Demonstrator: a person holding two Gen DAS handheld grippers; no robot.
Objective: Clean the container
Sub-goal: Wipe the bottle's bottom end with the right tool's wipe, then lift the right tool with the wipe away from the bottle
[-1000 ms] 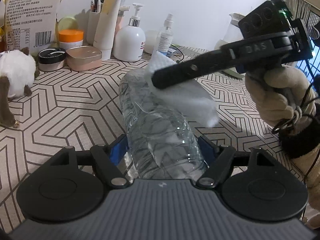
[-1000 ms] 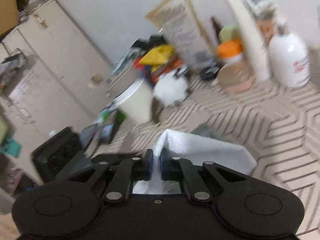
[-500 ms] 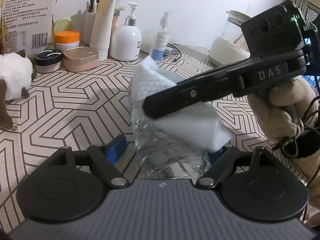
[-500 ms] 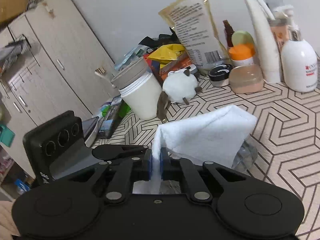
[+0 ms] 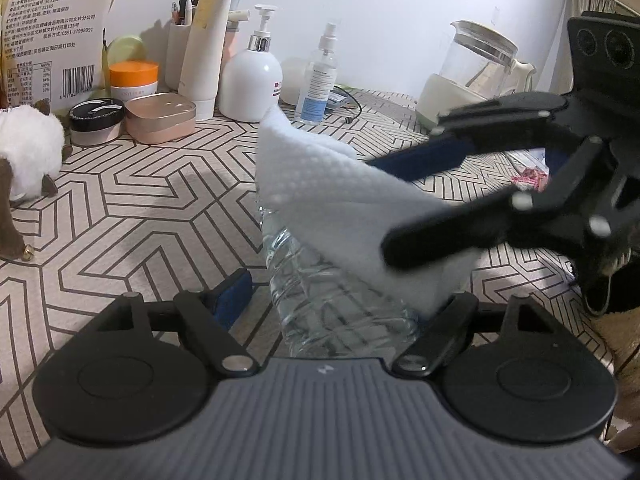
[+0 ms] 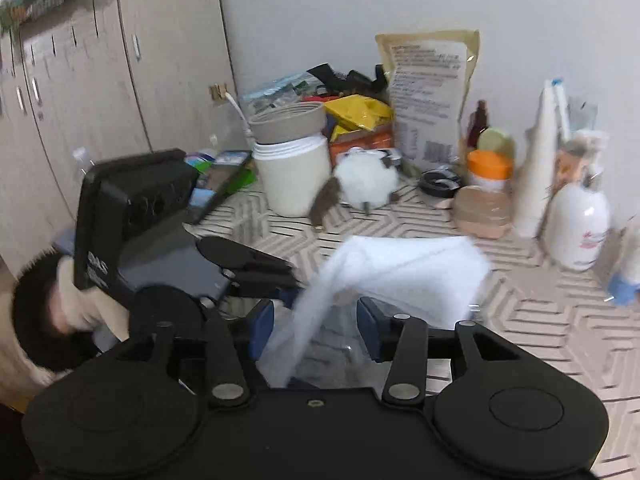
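Clear plastic water bottle [image 5: 320,280] lying lengthwise on the patterned desk [image 5: 140,208], base end between the fingers of the left hand-held gripper [image 5: 344,296], far end pointing away toward the wall. Left jaws about half spread, having just eased apart a little; near blue pad [image 5: 236,292] standing just clear of the bottle's side with a sliver of desk showing between, opposite pad hidden behind the cloth. Draped over the upper part of the bottle, a white textured cloth [image 5: 320,184], one corner peaking upward. Reaching in from the right side of the left wrist view, the right hand-held gripper [image 5: 384,206], blurred, one finger above the cloth and one below. In the right wrist view, right hand-held gripper [image 6: 316,328] with jaws just sprung apart to a middling width: cloth hanging loosely in the gap, neither blue pad pressing it. To the left there, the left hand-held gripper [image 6: 288,276] gripped by a gloved hand [image 6: 80,308]. Along the back of the desk, well apart from the bottle: a white pump bottle [image 5: 250,84], a small spray bottle [image 5: 318,76], an orange-lidded jar [image 5: 134,80], a glass kettle [image 5: 468,68] and a white plush toy [image 5: 24,148].
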